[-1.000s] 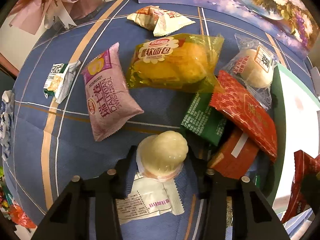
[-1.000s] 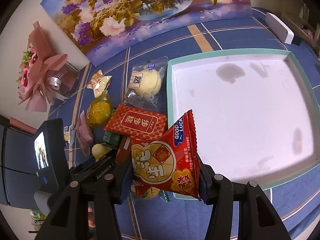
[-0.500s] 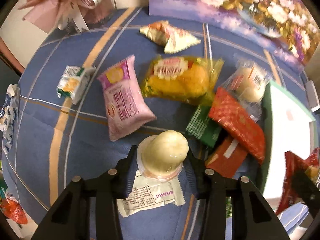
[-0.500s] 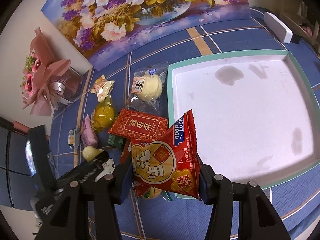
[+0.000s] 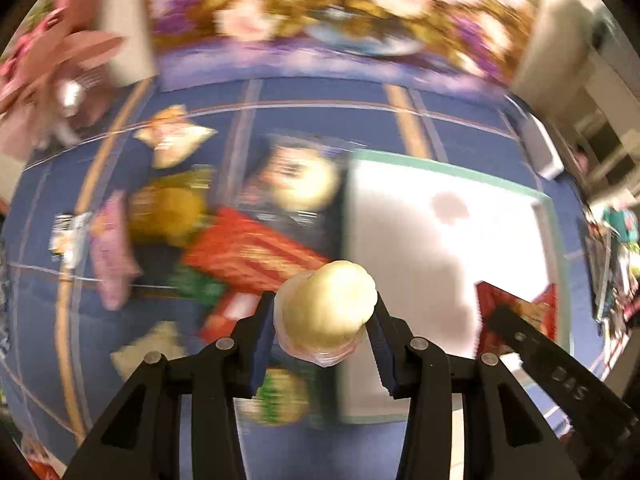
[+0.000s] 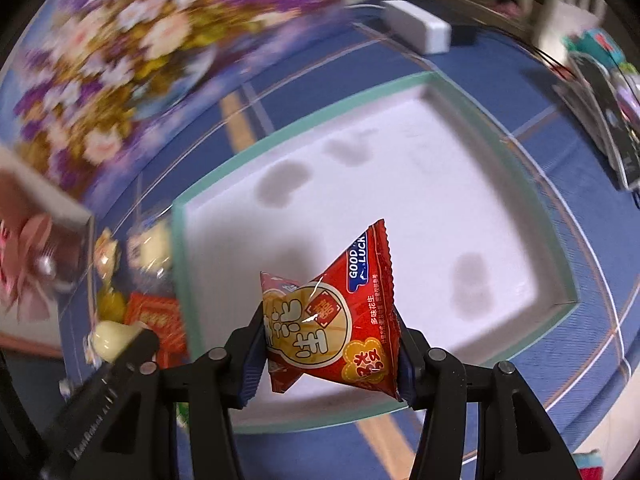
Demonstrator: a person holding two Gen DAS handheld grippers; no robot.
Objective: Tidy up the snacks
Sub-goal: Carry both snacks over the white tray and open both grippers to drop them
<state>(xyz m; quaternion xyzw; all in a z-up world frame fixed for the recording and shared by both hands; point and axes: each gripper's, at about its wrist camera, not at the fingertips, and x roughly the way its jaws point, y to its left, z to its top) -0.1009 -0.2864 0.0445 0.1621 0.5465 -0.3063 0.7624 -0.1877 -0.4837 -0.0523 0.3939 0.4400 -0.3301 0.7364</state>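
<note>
Both my tongs are clamped on snacks; my right gripper [image 6: 332, 340] pinches a glossy red foil pillow pack [image 6: 332, 316] between its dark blue pads, the packet tilted, its crimped edges zigzagged, "GOOD LUCK" legible on a blue tab beside large cream Chinese characters; it hangs over the tray's near edge. My left gripper [image 5: 325, 320] squeezes a pale yellow jelly cup [image 5: 326, 314], smooth and domed, its clear plastic rim bulging toward the camera, held above the tray's left edge and the heap of snacks.

Largest below is the blue tablecloth [image 6: 500, 92] with tan and white stripes; on it sits the square tray [image 6: 516, 184], matte white inside with grey blotches, mint-green rim. Left of the tray lies the blurred heap: a flat red packet [image 5: 248, 256] with gold print, a pink pillow bag [image 5: 112, 256], a yellowish clear wrapper [image 5: 168, 208], a round cream bun in cellophane [image 5: 300, 184]; their print is too smeared to read. A white oblong box [image 6: 416, 30] rests beyond the tray.
</note>
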